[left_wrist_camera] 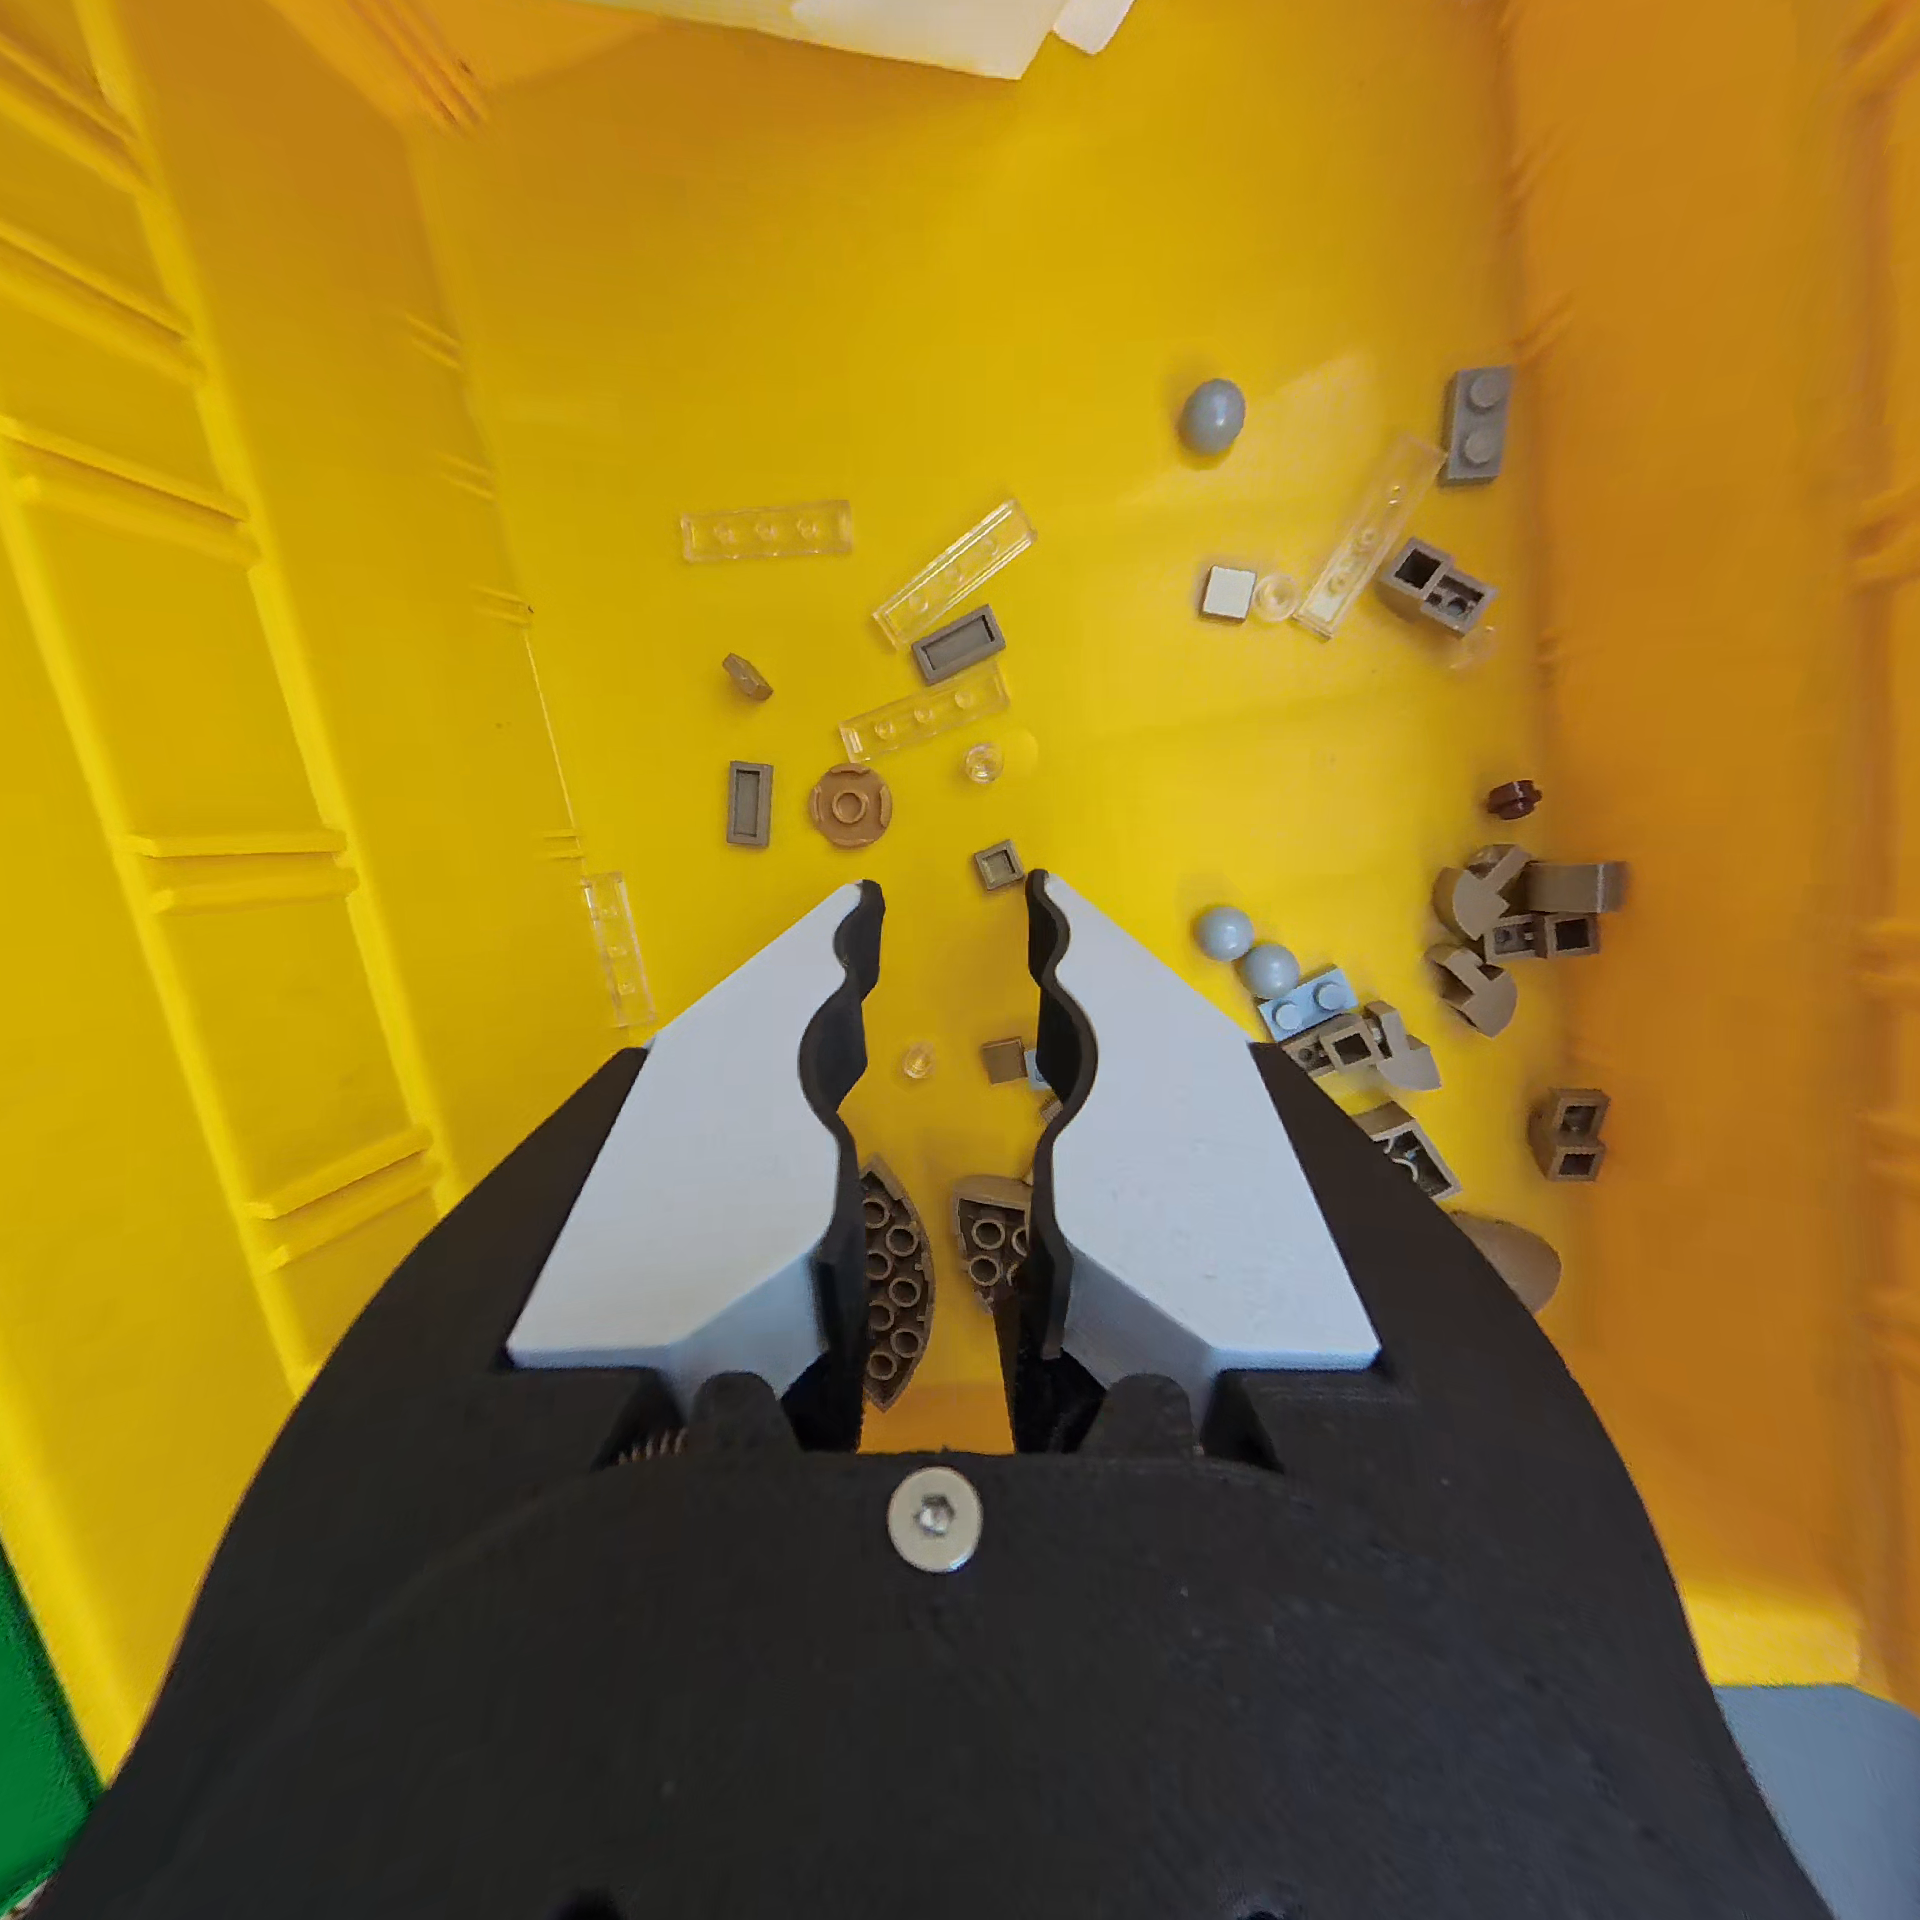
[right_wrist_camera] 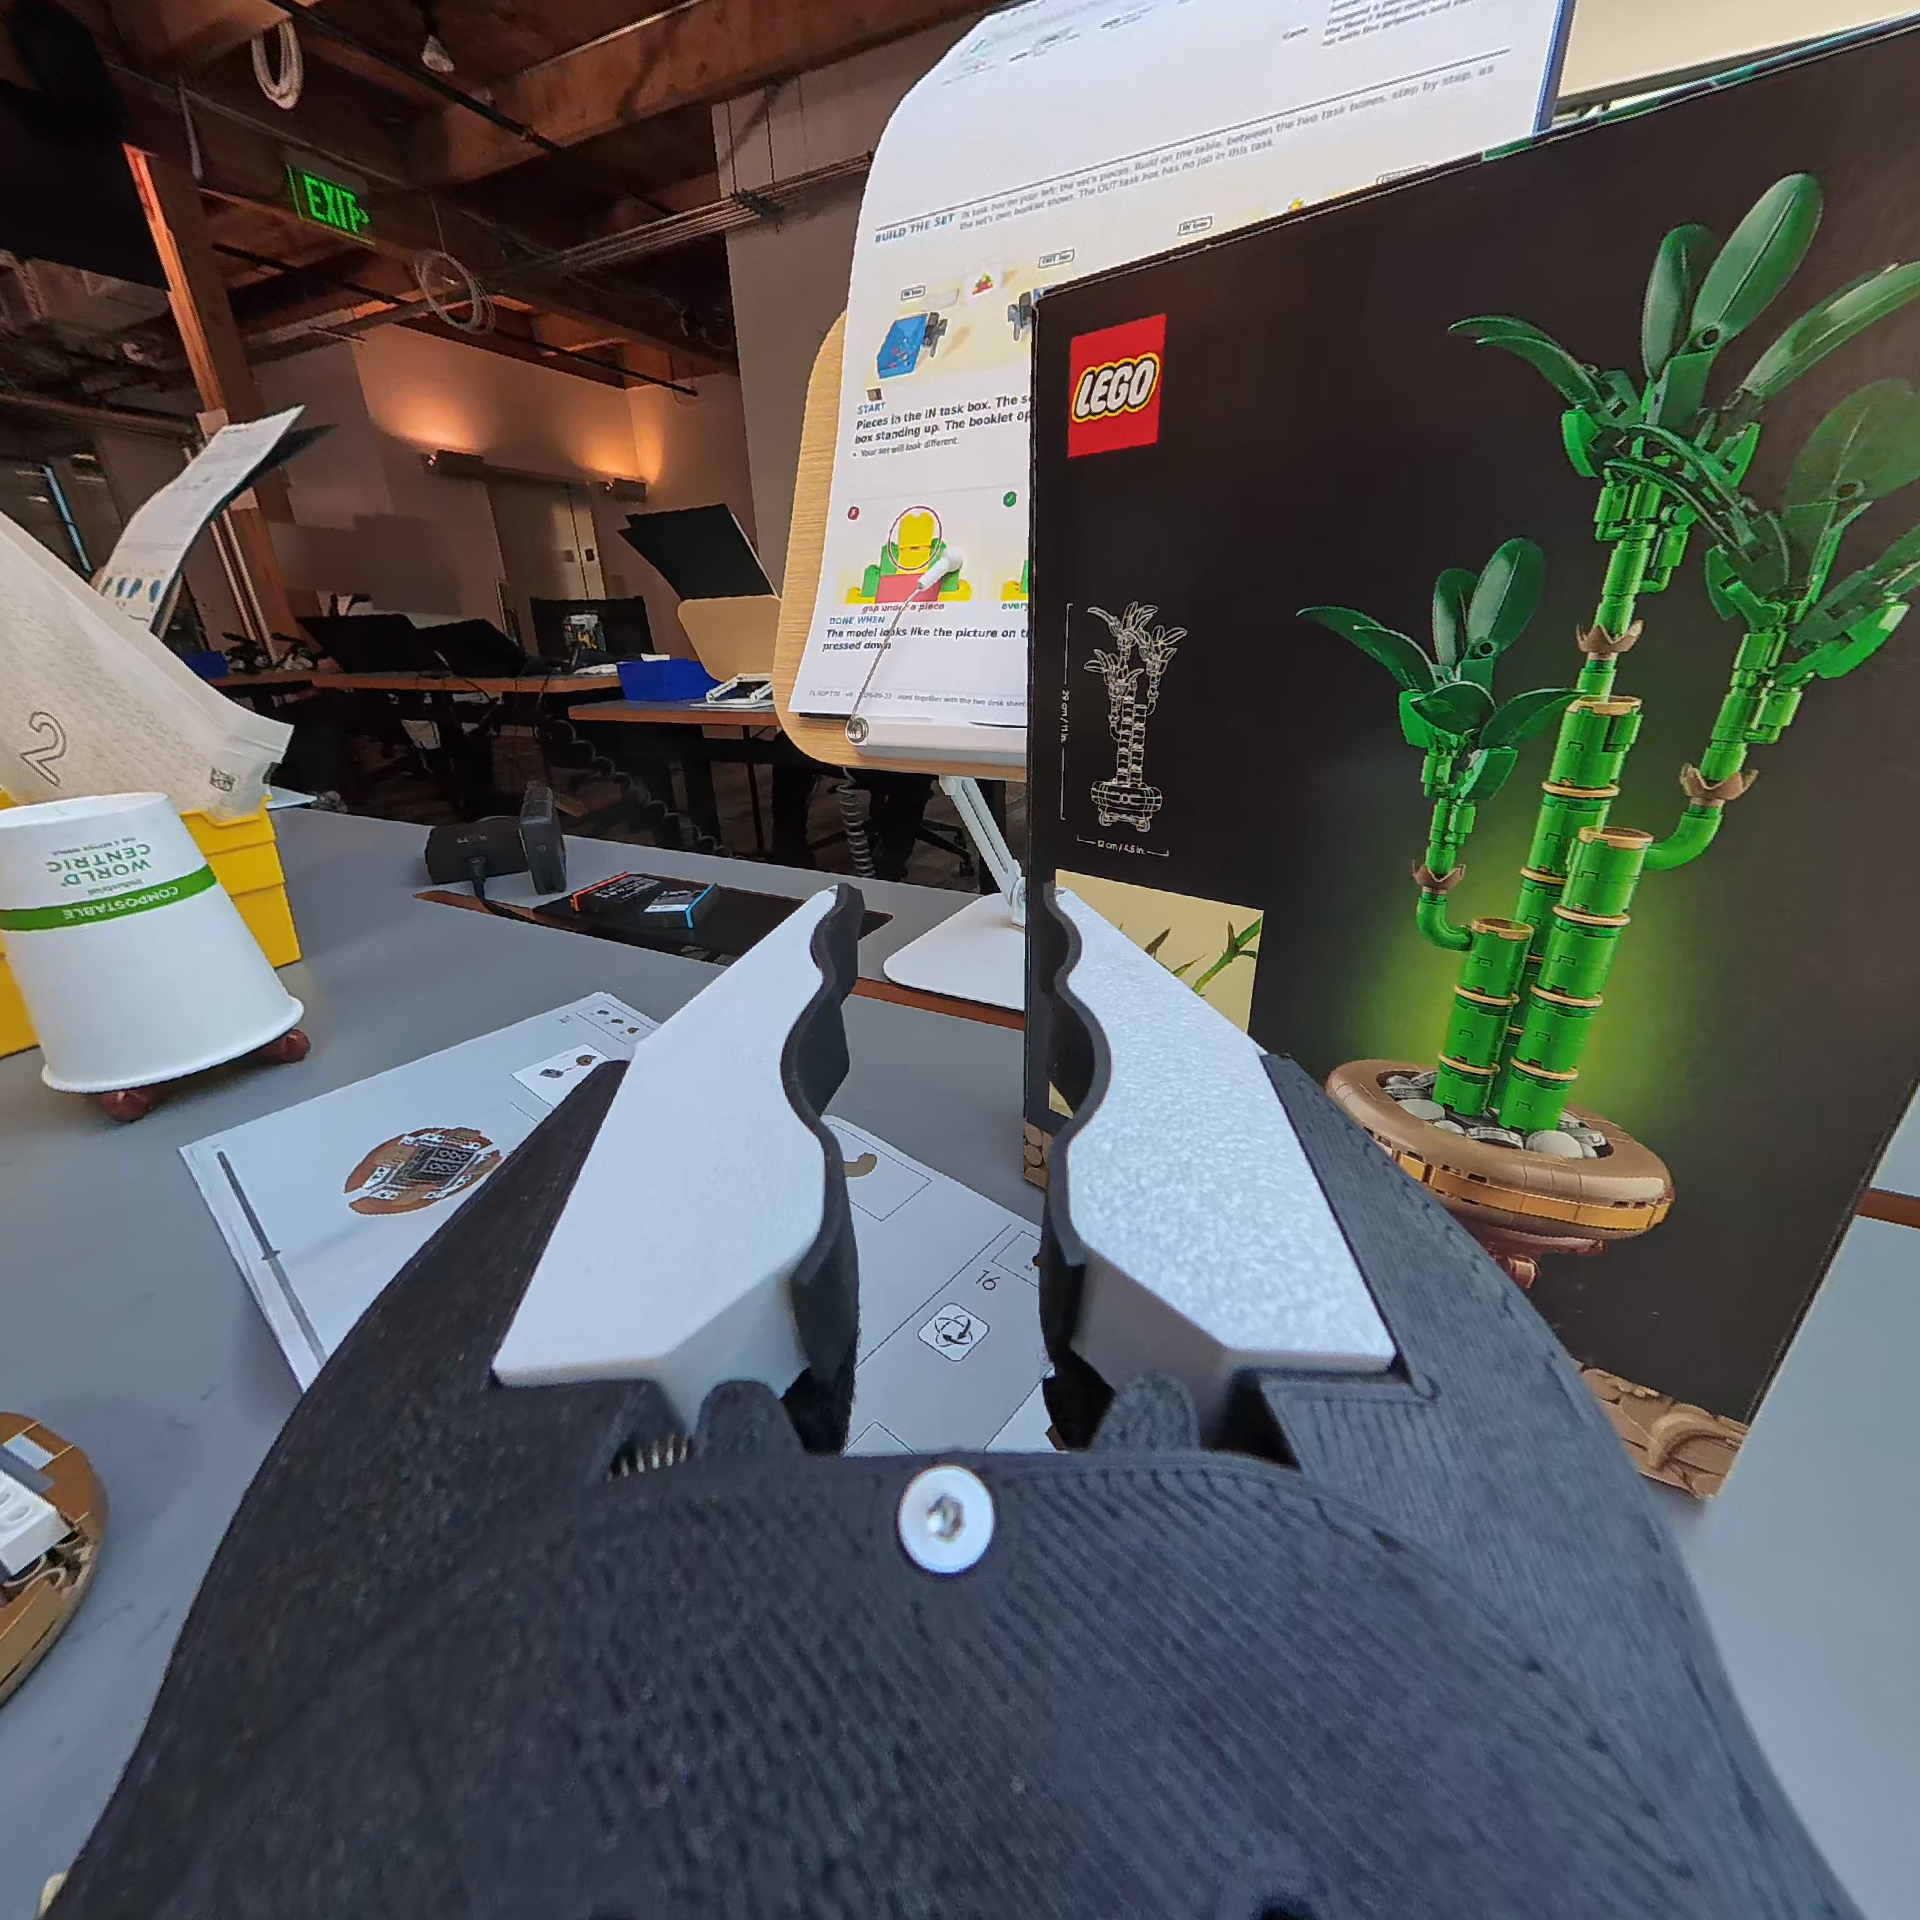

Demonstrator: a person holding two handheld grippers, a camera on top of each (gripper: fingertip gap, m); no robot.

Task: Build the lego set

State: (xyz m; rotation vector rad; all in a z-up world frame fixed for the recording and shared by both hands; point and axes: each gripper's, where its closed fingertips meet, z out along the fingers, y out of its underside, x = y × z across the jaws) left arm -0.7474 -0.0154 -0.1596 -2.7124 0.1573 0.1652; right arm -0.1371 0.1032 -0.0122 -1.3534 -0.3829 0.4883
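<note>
Left gripper (left_wrist_camera: 954, 894) points down into the yellow bin (left_wrist_camera: 312, 727), jaws apart, nothing between them. Judging by the aim, it is picking over loose pieces. Nearest, under the fingers: two tan curved plates (left_wrist_camera: 896, 1278), studs up. Just past the tips, a small grey square tile (left_wrist_camera: 1000, 864). Farther on, a tan round plate (left_wrist_camera: 850, 804), clear strips (left_wrist_camera: 767, 531) and a grey dome (left_wrist_camera: 1211, 414). Along the bin's right wall, a heap of tan bricks (left_wrist_camera: 1507, 935); looks like pieces have slid and gathered there.

Right gripper (right_wrist_camera: 948, 914) held level above the grey worktop (right_wrist_camera: 156, 1351), jaws parted, empty. Pose reads as parked while the left does the searching.

Directly under it, the open instruction booklet (right_wrist_camera: 416, 1174), flat where both views can consult it. At the left edge, close in, the partly built round base (right_wrist_camera: 42, 1538): the task's thing, sitting on the worktop, only a sliver visible. Farther left, an upturned paper cup (right_wrist_camera: 135, 935) resting on small red-brown pieces, purpose unclear. Beyond the fingers on the right, the set's box (right_wrist_camera: 1455, 727) stands upright, picture facing the builder, likely for reference. Behind it, an instruction sheet on a stand (right_wrist_camera: 935, 468).
</note>
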